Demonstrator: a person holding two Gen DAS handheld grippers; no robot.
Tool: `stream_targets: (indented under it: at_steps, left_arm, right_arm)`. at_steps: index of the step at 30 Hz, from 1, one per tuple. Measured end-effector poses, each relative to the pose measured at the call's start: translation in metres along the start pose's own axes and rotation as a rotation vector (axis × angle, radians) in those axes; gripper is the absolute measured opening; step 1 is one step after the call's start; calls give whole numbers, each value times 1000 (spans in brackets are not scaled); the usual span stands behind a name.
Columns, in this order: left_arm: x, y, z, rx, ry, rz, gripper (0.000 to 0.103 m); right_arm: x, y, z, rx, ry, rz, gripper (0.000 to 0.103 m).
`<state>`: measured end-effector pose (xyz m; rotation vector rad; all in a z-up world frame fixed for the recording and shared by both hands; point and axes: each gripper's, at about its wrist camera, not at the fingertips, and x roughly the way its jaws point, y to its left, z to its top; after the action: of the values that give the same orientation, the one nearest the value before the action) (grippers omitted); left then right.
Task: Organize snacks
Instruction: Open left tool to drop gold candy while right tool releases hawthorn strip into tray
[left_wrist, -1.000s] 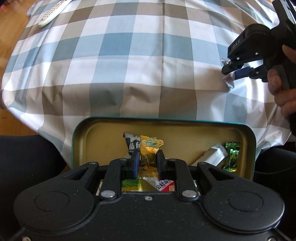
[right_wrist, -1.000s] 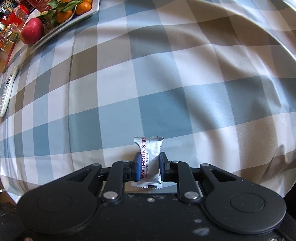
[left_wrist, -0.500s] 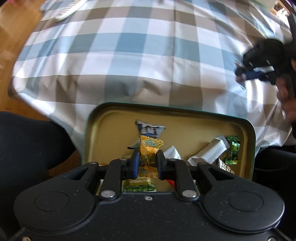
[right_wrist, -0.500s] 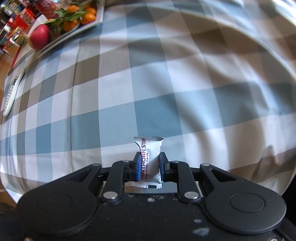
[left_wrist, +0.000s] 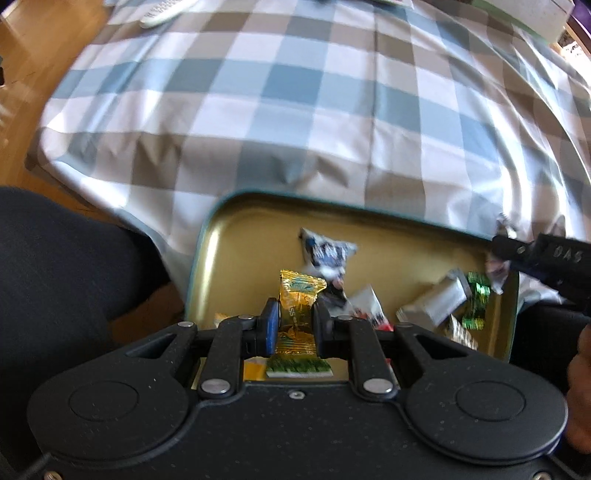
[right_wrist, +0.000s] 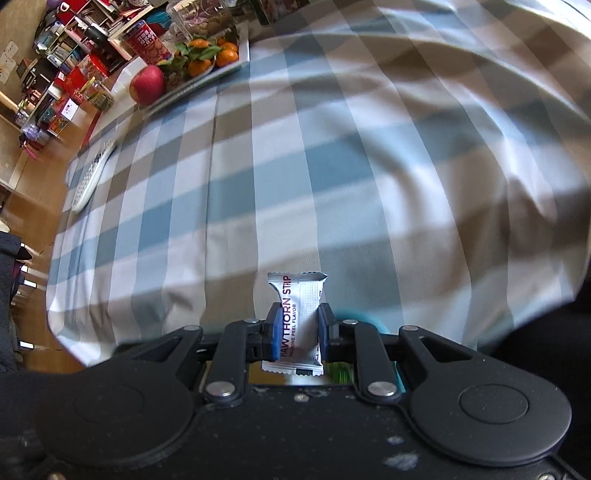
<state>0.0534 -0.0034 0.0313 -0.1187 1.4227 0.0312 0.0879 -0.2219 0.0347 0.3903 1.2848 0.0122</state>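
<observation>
Low in the left wrist view, left gripper (left_wrist: 294, 328) clamped on a gold candy (left_wrist: 297, 314), held upright over the open tin (left_wrist: 207, 266) at frame centre. Inside the tin: a blue-and-white packet (left_wrist: 327, 251) near the far wall, a silver bar (left_wrist: 436, 302) and a green foil sweet (left_wrist: 476, 302) toward the right, a green-edged pack (left_wrist: 299, 367) just under the candy. At right edge of that frame, right gripper (left_wrist: 496, 254) reaching over the tin's right rim, its load blurred there. Low centre in the right wrist view, right gripper (right_wrist: 297, 334) pinched on a white hawthorn strip (right_wrist: 300, 321), upright between the pads. Beyond both, checked cloth (left_wrist: 332, 110) filling the upper frames. Upper left of the right view: remote (right_wrist: 92, 177), red apple (right_wrist: 147, 85), tray of oranges (right_wrist: 242, 55).
</observation>
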Motion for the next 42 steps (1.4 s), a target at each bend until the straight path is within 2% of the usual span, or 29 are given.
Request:
stream_targets:
  at_steps: [7, 18, 25, 42]
  left_arm:
    - [7, -12, -26, 41, 22, -15, 25]
    - [6, -14, -41, 72, 3, 28, 26]
    - [3, -12, -46, 81, -1, 26, 32]
    - [0, -4, -56, 65, -16, 59, 32]
  right_arm:
    - [4, 5, -39, -25, 3, -24, 19]
    - [-8, 23, -64, -67, 7, 14, 20]
    - [-9, 32, -73, -78, 18, 11, 20]
    - [-16, 38, -84, -108, 28, -10, 24]
